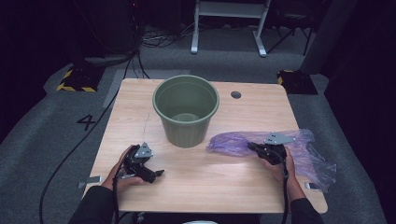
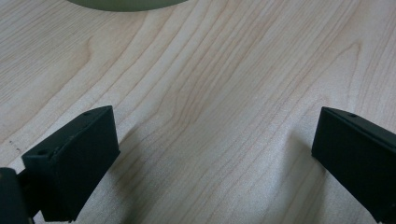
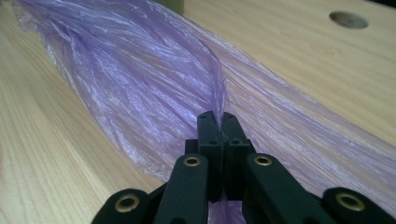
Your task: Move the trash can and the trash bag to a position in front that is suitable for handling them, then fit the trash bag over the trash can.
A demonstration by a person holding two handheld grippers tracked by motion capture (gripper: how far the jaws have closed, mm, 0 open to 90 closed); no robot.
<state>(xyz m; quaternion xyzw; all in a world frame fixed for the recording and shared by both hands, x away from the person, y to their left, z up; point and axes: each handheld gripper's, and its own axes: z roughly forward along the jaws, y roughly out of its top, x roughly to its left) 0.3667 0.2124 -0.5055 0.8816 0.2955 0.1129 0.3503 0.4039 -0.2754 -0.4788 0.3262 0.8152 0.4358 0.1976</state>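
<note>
Pinching the purple bag (image 3: 154, 84), right gripper (image 3: 219, 122) hides the fold; left gripper (image 2: 215, 154) gapes wide.

Each tool is matte black plastic. The left tool (image 1: 150, 175) carries a grey three-cornered plate on top, and its two jaws are broad, flat-faced blocks, each with a small round hole near the tip. The right tool (image 3: 221, 120) bears a like grey plate; its narrow jaws hang on black link arms pinned with brass-coloured rivets. A black cable trails from each tool. The person wears dark long sleeves.
</note>
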